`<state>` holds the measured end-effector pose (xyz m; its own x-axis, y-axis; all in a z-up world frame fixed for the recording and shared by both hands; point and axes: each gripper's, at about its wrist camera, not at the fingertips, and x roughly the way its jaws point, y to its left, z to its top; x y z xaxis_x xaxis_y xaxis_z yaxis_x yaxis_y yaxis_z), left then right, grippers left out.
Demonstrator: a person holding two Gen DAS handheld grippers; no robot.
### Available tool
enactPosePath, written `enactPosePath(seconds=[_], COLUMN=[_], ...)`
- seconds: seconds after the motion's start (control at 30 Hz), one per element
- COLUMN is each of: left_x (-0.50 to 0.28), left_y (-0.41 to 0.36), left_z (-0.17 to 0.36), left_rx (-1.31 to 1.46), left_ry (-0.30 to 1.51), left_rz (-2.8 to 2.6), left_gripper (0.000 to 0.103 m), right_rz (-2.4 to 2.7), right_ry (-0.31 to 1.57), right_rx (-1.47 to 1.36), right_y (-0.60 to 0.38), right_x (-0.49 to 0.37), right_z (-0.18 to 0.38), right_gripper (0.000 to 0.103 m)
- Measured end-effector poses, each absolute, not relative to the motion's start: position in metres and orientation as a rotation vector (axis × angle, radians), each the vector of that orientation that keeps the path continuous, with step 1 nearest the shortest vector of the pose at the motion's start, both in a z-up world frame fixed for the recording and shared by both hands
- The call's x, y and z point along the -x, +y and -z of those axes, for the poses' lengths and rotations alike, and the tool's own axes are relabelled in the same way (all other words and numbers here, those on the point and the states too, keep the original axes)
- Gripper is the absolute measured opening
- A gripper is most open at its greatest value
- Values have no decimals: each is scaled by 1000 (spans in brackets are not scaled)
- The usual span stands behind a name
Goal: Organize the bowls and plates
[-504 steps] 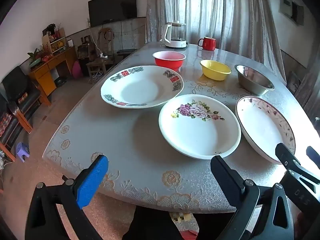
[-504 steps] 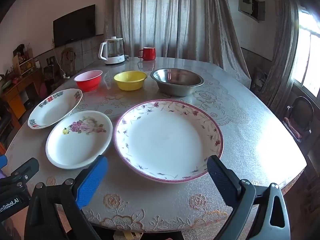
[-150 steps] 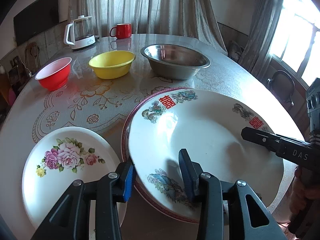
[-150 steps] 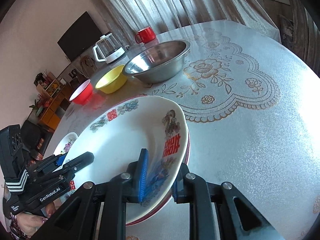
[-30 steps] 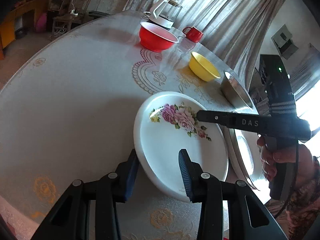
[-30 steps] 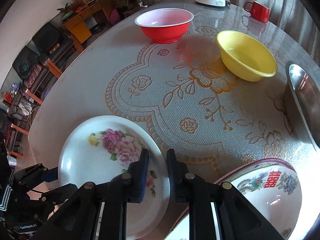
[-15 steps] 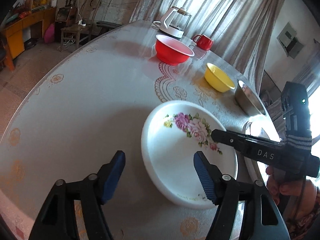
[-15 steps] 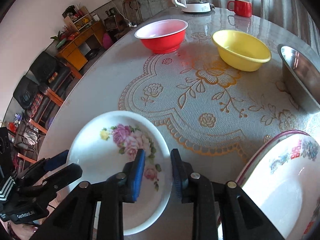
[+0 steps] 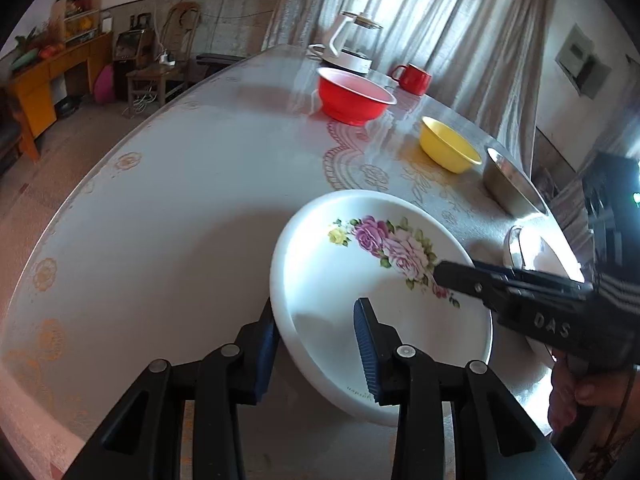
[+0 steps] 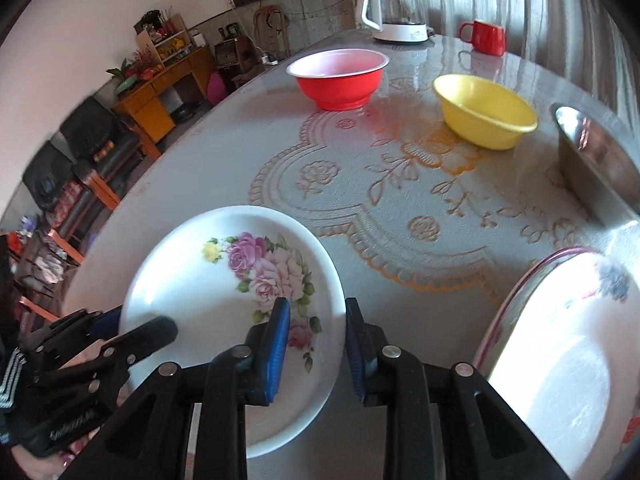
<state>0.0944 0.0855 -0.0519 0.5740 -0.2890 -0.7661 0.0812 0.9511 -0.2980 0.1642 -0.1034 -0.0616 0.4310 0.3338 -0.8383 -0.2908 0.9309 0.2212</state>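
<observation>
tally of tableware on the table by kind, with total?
Plates: 3, the rose plate and a stack of two
Bowls: 3, the red bowl, yellow bowl and steel bowl
Mug: 1, red mug
Kettle: 1, glass kettle
Total: 8

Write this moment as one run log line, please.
left gripper: astride rose plate rim, jaws just closing | right gripper: astride opposite rim | plate on table

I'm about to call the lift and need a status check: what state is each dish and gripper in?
Rose plate: on the table, its rim between the jaws of both grippers.
Left gripper: jaws just closed in, straddling the plate's left rim.
Right gripper: straddling the plate's right rim.
Stacked plates: nested, at right.
Red bowl: upright, empty.
Yellow bowl: upright, empty.
Steel bowl: upright.
</observation>
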Motion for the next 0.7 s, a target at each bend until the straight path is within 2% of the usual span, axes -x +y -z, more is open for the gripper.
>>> enactPosePath(seconds=[0.07,0.2,0.4,0.5,0.7], left_x=[-95,-91,-89,-87,-82], left_y=[92,89,88,91,97], left_z=[52,52,54,54,51], left_rx=[258,249,212,198,217], left_ry=[938,932,888,876,850], left_rz=[221,243,231,223,207], left_gripper=[37,47,46,44,44], right_rz=[-417,-424,-381,-387,-432], right_ry=[1052,1024,959,965,958], right_rx=[-59,-91,-22,-79,-131], right_y=[-98,-93,-82,-87,-90], right_x=[-162,-159,-150,-150,-148], right_z=[64,72,78,80,74], right_gripper=[28,30,25,18,13])
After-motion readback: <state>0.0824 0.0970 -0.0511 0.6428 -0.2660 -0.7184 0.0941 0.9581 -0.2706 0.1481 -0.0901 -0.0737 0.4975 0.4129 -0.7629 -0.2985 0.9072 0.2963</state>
